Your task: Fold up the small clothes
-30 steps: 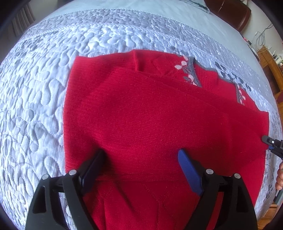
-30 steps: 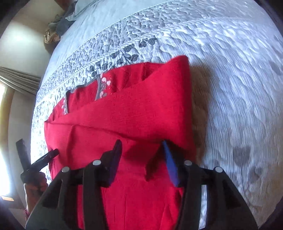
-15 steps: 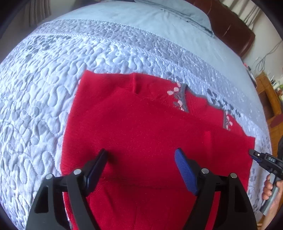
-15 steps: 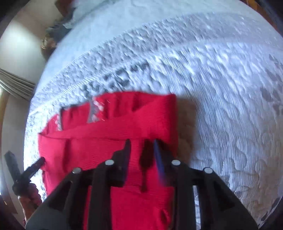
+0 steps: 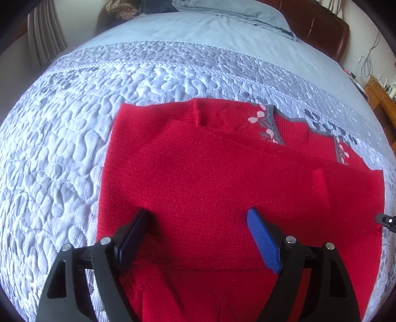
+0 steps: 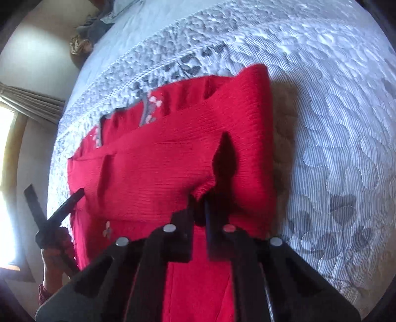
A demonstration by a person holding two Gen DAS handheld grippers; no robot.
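A red knitted sweater (image 5: pixel 210 173) with a grey, pink-flowered neckline lies folded on the quilted bed. My left gripper (image 5: pixel 196 214) hovers over its near part, jaws wide and still opening, with only flat fabric below the blue pads (image 5: pixel 262 237). In the right wrist view the sweater (image 6: pixel 160 161) shows a doubled-over top layer. My right gripper (image 6: pixel 199 201) is closing tight on a pinch of that layer's near edge, which puckers up at the tips. The left gripper (image 6: pixel 54 195) and the hand (image 6: pixel 53 260) that holds it show at the far left.
The grey-white patterned quilt (image 5: pixel 61 148) surrounds the sweater on all sides. A blue pillow (image 5: pixel 235 14) and a dark headboard (image 5: pixel 316 27) lie beyond it. Wooden furniture (image 5: pixel 381 99) stands at the right and curtains (image 6: pixel 32 104) hang by a bright window.
My right jaws have gone from apart to pinched on the sweater's folded edge, which now bunches up. The left wrist view has tilted up, showing more of the bed; its jaws stay wide.
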